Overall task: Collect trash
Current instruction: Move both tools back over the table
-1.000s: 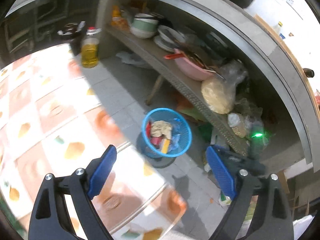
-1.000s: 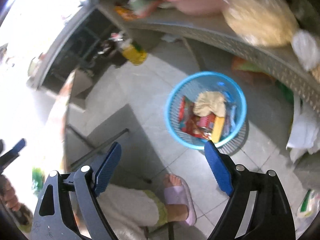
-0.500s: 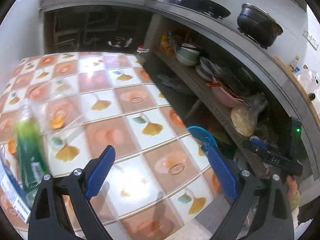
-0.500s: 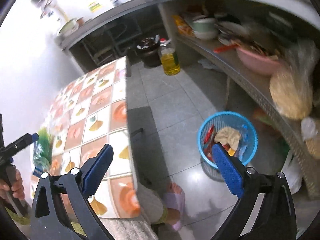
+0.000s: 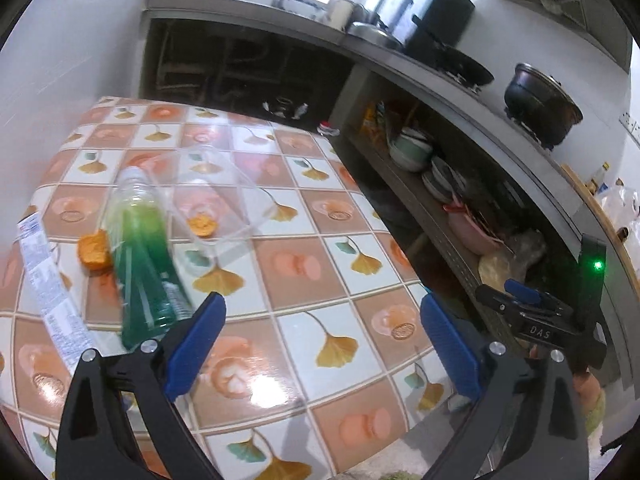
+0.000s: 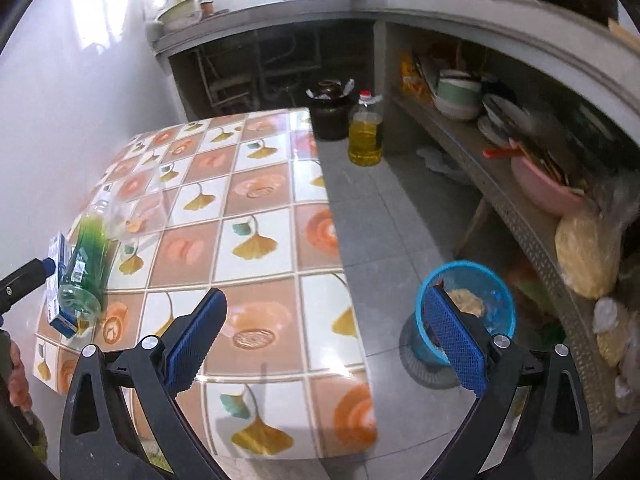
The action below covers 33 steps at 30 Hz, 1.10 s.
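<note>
Left gripper (image 5: 320, 344) over the near part of the tiled tabletop (image 5: 296, 264), jaws opening wide, nothing between them, only bare tiles beneath. Right gripper (image 6: 326, 340) over the near right edge of the tabletop, jaws released and spread fully, empty; in its view, right pad overlapping the blue basket (image 6: 492, 280), which stands on the grey floor (image 6: 384, 216) beside the tabletop, already holding crumpled paper and wrappers. On the tabletop's left side, a green plastic bottle (image 5: 140, 256) lying down, its base toward the left gripper, blurred. Just left of it, a long printed box (image 5: 52, 288) flat along the tabletop's edge. Between box and bottle, touching the bottle's side, 1 orange scrap (image 5: 94, 252). Beyond the bottle, a clear plastic container (image 5: 216, 204), with a 2nd orange scrap (image 5: 203, 225) inside. Farther off, on the floor past the tabletop, a bottle of yellow oil (image 6: 365, 136) next to a dark jar (image 6: 330, 110). Along the right, a shelf (image 6: 500, 196) crowded with bowls and plates.
</note>
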Available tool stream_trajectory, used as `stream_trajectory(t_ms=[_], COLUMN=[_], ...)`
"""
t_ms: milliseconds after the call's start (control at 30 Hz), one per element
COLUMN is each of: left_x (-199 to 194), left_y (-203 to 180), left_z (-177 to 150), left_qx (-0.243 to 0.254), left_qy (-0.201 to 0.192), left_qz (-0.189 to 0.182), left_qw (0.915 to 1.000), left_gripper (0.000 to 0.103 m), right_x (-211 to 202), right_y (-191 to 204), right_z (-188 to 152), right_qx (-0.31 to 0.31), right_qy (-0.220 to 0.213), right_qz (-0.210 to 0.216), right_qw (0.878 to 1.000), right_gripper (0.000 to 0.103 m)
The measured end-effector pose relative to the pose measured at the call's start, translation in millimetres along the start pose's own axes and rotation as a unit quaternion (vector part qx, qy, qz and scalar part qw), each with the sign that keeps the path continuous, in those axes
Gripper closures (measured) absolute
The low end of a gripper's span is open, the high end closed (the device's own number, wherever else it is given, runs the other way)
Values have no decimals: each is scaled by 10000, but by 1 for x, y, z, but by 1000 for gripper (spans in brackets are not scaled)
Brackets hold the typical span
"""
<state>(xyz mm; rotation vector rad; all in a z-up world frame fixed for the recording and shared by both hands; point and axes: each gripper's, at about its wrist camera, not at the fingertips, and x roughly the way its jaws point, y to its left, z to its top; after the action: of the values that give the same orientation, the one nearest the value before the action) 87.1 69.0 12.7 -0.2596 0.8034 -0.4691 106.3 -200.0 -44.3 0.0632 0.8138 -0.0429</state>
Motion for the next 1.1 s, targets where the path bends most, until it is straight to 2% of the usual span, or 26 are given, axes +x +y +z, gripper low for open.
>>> stream_trajectory(t_ms=[200,300,467,633,767,1100], left_x=[-16,-23,-32,-35,-35,-34], left_y=[19,26,35,42,42,39], left_z=[-6,-8,-9,-7,-7,-10], left_qx=[-294,-407,-595,-748,-739,-557], left_qy=[-185,-275,-469,-504,-541,-648], left_qz=[154,370,612,716,944,1136], left_qw=[9993,9981,9952,9933,9913,9898], left_gripper=[6,6,6,6,6,6], right_x=[-5,-6,-5,-4,-3,0], right_y=[31,42,51,55,55,58], right_z=[0,0,0,-1,-1,4], right_qx=[-434,-539,-615,-651,-644,-565], right_qy=[-182,-247,-267,-262,-268,-376], right_qz=[-241,-322,-273,-277,-259,-178], right_qw=[9986,9977,9974,9972,9972,9975], right_gripper=[8,8,8,8,8,8])
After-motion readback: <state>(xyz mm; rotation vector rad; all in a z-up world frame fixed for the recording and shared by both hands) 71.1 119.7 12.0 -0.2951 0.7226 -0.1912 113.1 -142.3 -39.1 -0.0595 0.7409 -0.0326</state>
